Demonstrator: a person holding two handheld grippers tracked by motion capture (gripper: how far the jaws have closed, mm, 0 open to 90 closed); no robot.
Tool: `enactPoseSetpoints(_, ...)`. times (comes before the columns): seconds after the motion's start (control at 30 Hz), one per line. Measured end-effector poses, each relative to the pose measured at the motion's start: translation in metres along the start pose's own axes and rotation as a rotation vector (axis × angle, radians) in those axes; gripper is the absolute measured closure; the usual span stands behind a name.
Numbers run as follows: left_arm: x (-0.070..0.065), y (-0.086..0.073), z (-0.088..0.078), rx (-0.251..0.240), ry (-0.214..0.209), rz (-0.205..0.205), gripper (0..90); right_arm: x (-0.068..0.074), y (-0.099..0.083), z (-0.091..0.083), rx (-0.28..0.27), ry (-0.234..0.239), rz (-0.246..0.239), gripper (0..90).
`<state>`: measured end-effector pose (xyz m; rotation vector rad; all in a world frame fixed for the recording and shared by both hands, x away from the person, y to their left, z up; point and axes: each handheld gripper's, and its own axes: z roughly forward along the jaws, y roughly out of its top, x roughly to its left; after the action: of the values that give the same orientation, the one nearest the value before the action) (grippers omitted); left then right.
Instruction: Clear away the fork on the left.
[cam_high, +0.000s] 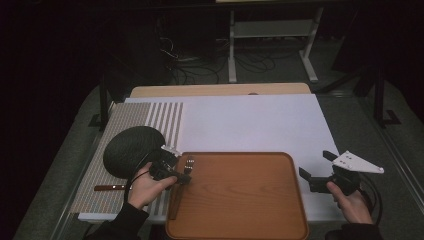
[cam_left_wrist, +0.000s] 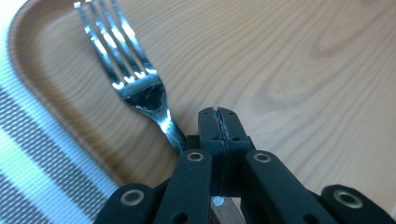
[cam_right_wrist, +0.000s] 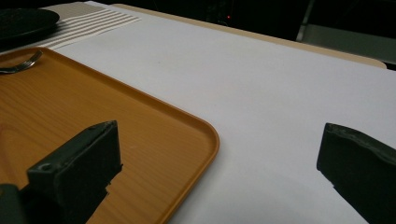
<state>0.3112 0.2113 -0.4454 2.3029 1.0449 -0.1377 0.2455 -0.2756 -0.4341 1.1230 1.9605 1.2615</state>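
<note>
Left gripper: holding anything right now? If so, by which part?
Yes. The left gripper is shut on the fork, gripping its handle just behind the neck, tines lying on the wooden tray. The right gripper is open, holding nothing.

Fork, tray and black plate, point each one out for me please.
fork (cam_left_wrist: 140, 91), left gripper view, on the neck below the tines
tray (cam_high: 240, 195), high view, on its bare wooden floor
plate (cam_high: 131, 149), high view, on its dark middle

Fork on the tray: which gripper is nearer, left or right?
Left. The left gripper is shut on the fork at the wooden tray's left edge. The right gripper hangs open off the tray's right side.
</note>
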Motion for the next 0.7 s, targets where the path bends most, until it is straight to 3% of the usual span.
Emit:
enactPoseSetpoints(0.23, -0.0017, -0.0023, -0.0015, 0.006, 0.038, 0.026, 90.0, 0.0, -0.0002, -0.0004, 0.0, -0.001, 0.0, 0.0)
enactPoseSetpoints(0.47, 0.0017, -0.0058, -0.0037, 0.003, 0.029, 0.013, 90.0, 0.0004, -0.0002, -0.0002, 0.002, -0.001, 0.0, 0.0)
enactPoseSetpoints(0.7, 0.0014, -0.0064, -0.0066, 0.0, 0.03, 0.025, 90.0, -0.0001, -0.0001, -0.0009, -0.001, -0.005, 0.0, 0.0)
